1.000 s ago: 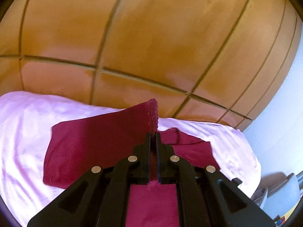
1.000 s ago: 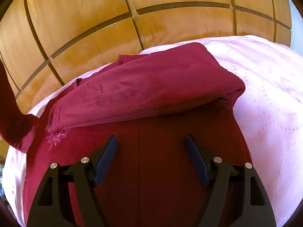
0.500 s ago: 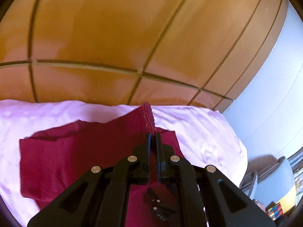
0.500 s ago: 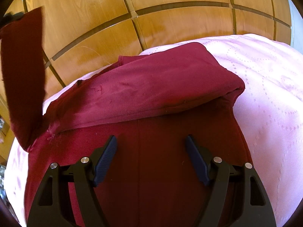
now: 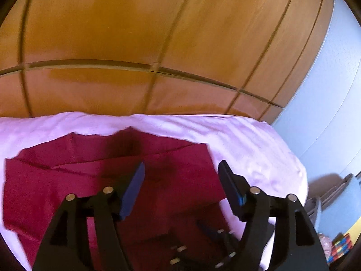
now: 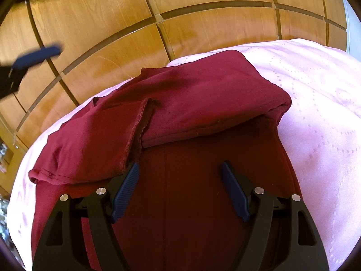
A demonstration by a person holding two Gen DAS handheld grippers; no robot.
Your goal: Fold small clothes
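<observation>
The right gripper (image 6: pixel 179 174) is held apart, empty, over the dark red garment (image 6: pixel 203 103). The left gripper (image 5: pixel 180 174) is opening, nothing between its jaws. The soft knit garment is folded in 2 overlapping flaps on a pink dotted sheet (image 6: pixel 315 113); glossy wooden panels (image 5: pixel 158 33) are seen beyond.

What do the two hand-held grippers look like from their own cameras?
Both match. The left hand-held gripper and the right hand-held gripper have black plastic frames with triangular cut-outs and round silver rivets. Each finger carries a dark blue pad, ribbed on the right one. No cables, markings, hands or sleeves are visible.
</observation>
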